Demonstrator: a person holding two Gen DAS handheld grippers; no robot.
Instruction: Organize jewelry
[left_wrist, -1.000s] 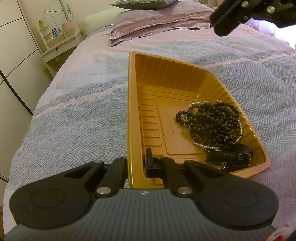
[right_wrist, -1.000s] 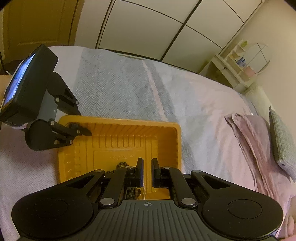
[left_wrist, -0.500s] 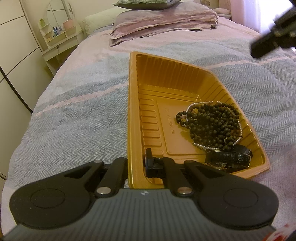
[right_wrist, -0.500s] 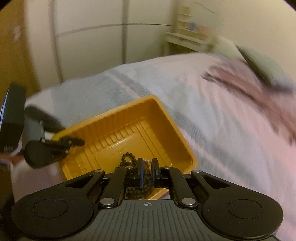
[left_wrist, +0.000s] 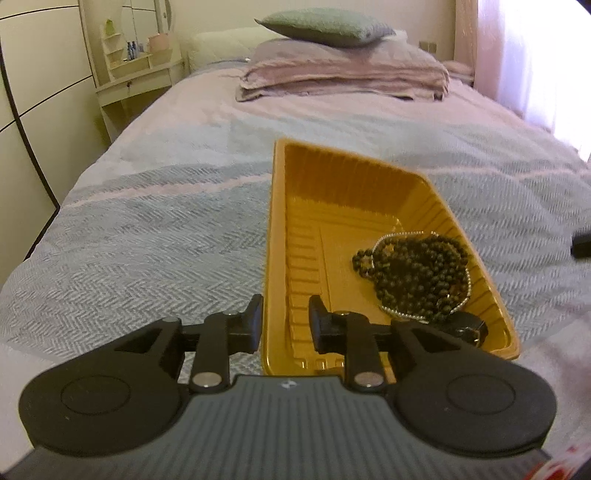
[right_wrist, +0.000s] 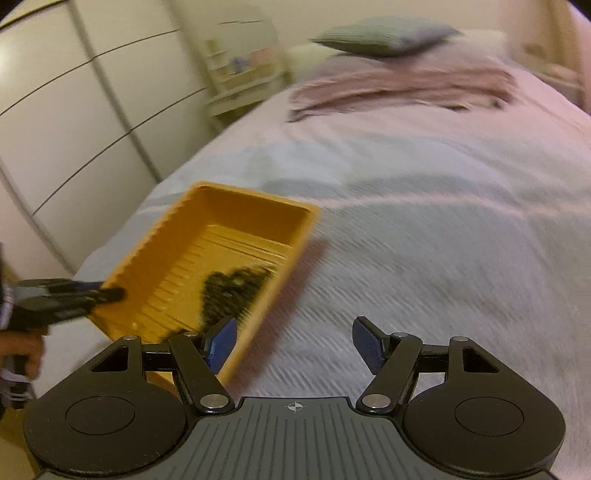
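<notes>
A shallow, ribbed, orange-yellow plastic tray (left_wrist: 291, 236) sits on a bed covered with a grey and pink herringbone bedspread (left_wrist: 155, 236). Heaped against the tray's right side, toward its near end, is a tangle of dark round beads (left_wrist: 417, 273), a long strand piled on itself. A thin string of small pale pearl-like beads (left_wrist: 400, 313) curves around the edge of that dark pile. Just nearer the camera, in the tray's near right corner, lies a black strap with a metal part (left_wrist: 465, 328), partly hidden by the gripper; it looks like a watch, though the detail is unclear. The rest of the tray floor is bare plastic.

The left gripper (left_wrist: 285, 325) straddles the tray's near left wall, one finger outside and one inside, with a visible gap on each side, so its fingers stand apart rather than clamping the wall. In the blurred right wrist view, the right gripper (right_wrist: 293, 345) hangs over the bedspread just beside the tray, its blue-padded fingers spread wide and holding nothing.

At the head of the bed, a grey-green pillow (left_wrist: 325, 22) rests on folded pink bedding (left_wrist: 343, 77).
</notes>
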